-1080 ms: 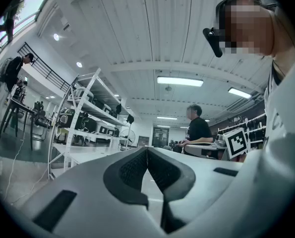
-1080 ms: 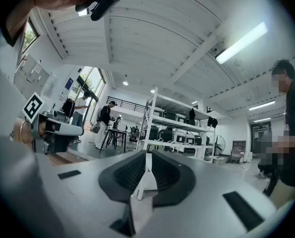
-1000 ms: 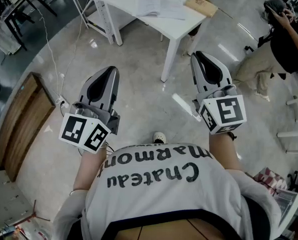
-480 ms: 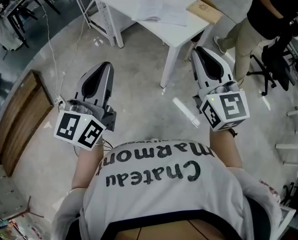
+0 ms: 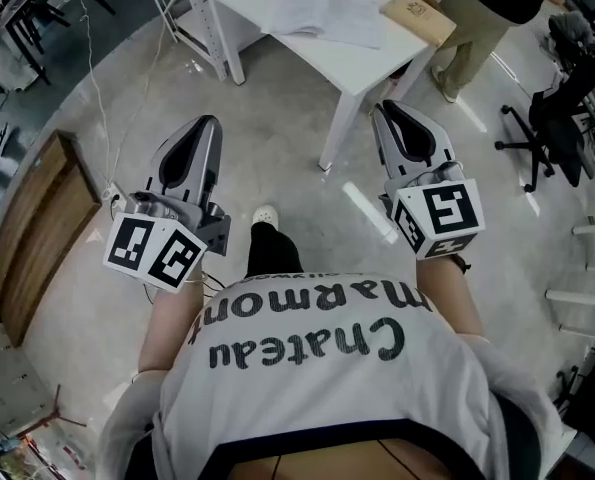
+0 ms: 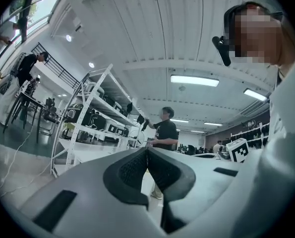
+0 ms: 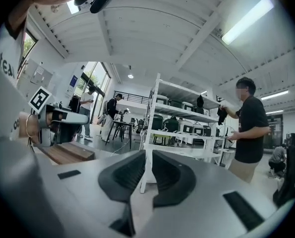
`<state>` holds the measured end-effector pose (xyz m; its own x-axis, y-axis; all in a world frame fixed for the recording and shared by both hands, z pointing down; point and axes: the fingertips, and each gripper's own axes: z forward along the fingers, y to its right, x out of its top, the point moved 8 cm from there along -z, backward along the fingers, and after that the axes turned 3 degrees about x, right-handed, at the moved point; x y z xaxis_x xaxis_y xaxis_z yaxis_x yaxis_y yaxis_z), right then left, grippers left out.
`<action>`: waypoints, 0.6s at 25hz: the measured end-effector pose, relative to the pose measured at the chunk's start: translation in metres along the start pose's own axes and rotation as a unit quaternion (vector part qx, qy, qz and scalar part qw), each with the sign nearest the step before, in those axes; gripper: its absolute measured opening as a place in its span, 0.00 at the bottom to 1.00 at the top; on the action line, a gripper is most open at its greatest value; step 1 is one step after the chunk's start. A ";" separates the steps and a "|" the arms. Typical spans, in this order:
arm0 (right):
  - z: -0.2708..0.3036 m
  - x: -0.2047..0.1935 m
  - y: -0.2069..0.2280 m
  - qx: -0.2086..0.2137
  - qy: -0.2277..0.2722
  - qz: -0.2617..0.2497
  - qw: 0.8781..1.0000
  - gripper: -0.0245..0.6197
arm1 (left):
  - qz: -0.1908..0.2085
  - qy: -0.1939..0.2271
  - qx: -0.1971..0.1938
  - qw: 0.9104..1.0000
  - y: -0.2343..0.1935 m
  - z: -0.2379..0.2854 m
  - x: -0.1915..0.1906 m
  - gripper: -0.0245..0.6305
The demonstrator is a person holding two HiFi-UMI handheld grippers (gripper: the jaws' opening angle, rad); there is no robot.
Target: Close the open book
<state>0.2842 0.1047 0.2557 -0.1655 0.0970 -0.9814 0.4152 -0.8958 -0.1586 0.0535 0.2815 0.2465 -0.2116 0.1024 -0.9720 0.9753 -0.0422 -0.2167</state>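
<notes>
Wearer's white printed shirt fills the bottom of the head view, with one shoe poking out ahead on the grey floor. Left gripper and right gripper are held out in front, one each side, both in the air and touching nothing. Left gripper view: jaws pressed together at the tips, nothing between. Right gripper view: jaws closed too, only a sliver of gap, empty. Wooden board on the floor at left. Ahead is the white table. The open book lies flat on it, pages up, well apart from both grippers. A brown flat item sits just beside the book near the table's right corner. Past that corner stands a person in tan trousers.
</notes>
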 end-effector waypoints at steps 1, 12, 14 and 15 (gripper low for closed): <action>0.006 -0.003 0.001 -0.002 -0.006 -0.004 1.000 0.13 | 0.000 0.000 -0.003 1.000 -0.005 0.006 -0.001 0.07; 0.117 0.012 0.035 -0.036 -0.018 -0.006 0.999 0.13 | 0.024 -0.008 -0.048 0.999 -0.091 0.105 0.026 0.07; 0.141 0.019 0.038 -0.038 -0.015 -0.003 0.999 0.13 | 0.028 -0.005 -0.049 0.998 -0.112 0.121 0.035 0.07; 0.153 0.022 0.039 -0.038 -0.014 -0.003 0.999 0.13 | 0.028 -0.004 -0.050 0.998 -0.122 0.128 0.039 0.07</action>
<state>0.1598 0.0054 0.2443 -0.1932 0.0886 -0.9771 0.4804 -0.8598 -0.1730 -0.0814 0.1633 0.2234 -0.1575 0.0938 -0.9831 0.9868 0.0520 -0.1531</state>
